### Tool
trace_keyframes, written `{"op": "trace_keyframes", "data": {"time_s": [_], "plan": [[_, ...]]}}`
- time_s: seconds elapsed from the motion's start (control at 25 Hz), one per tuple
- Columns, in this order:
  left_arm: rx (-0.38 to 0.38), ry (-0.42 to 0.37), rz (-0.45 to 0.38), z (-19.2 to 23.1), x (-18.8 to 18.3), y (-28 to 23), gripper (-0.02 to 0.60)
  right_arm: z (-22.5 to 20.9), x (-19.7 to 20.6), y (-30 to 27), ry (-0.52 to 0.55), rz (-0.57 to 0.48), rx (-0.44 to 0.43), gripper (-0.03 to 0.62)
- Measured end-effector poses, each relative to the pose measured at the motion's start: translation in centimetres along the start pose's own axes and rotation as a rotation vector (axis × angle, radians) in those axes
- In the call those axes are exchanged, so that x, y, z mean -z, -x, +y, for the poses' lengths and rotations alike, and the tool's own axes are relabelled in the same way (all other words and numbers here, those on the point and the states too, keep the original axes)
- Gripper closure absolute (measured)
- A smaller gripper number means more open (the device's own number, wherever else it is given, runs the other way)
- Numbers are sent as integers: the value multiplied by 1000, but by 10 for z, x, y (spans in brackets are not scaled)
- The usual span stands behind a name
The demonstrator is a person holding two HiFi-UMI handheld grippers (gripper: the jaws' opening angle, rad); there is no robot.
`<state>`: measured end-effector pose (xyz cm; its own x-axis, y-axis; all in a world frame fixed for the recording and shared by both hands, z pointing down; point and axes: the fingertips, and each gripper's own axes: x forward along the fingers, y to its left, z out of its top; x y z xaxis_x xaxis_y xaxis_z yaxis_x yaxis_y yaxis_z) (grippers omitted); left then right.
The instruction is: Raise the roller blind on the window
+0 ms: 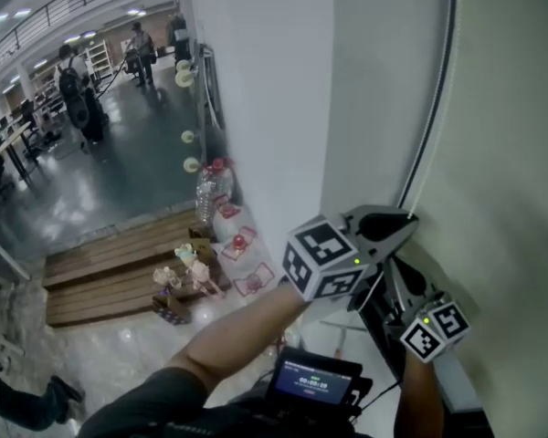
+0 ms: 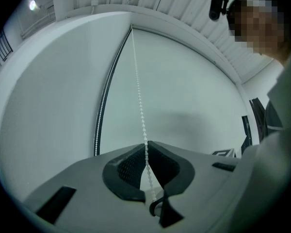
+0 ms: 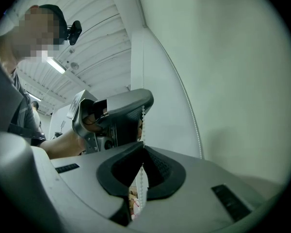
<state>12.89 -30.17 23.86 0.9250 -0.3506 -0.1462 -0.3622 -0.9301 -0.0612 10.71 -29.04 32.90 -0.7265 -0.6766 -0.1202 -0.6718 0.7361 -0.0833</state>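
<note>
My left gripper (image 2: 146,147) has its dark ribbed fingers (image 2: 130,165) pinched narrow on the thin white bead chain (image 2: 138,81), which runs straight up from the tips along the pale grey roller blind fabric (image 2: 184,91). My right gripper (image 3: 143,150) is closed on the same chain just below the left one. The beads pass between its pads and hang out beneath them, and the left gripper's jaws sit directly above its tips. Just left of my left fingers a dark vertical window frame edge (image 2: 104,101) runs up the blind, with a second beaded strand lying against it. Beyond that edge there is only flat white wall (image 1: 256,89). In front of both sets of fingers the blind is close. Behind and to the left of them the room opens out over a shiny grey floor (image 1: 119,181), with stacked brown wooden planks (image 1: 110,276) and a clear plastic bottle (image 1: 206,194) at the foot of the wall, and people far off. Each gripper carries a cube of black-and-white square markers. The small dark screen (image 1: 312,381) below my fingers shows pale figures too small to read.
</note>
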Motion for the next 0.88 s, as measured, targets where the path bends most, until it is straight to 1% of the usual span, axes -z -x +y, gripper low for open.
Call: {"op": "trace_keyframes", "data": {"time_s": [0.44,0.6,0.8,0.88], "plan": [[-5,25,26,1,39,16,574,6,39,-1,-35,57,28,585],[-17,4,37,-4,44,22,574,9,46,0,-32,81,41,585],[-22,26,66,-5,64,22,574,7,64,3,-61,114,51,584],[-25,23,86,-7,74,24,574,6,74,5,-71,131,63,585]]}}
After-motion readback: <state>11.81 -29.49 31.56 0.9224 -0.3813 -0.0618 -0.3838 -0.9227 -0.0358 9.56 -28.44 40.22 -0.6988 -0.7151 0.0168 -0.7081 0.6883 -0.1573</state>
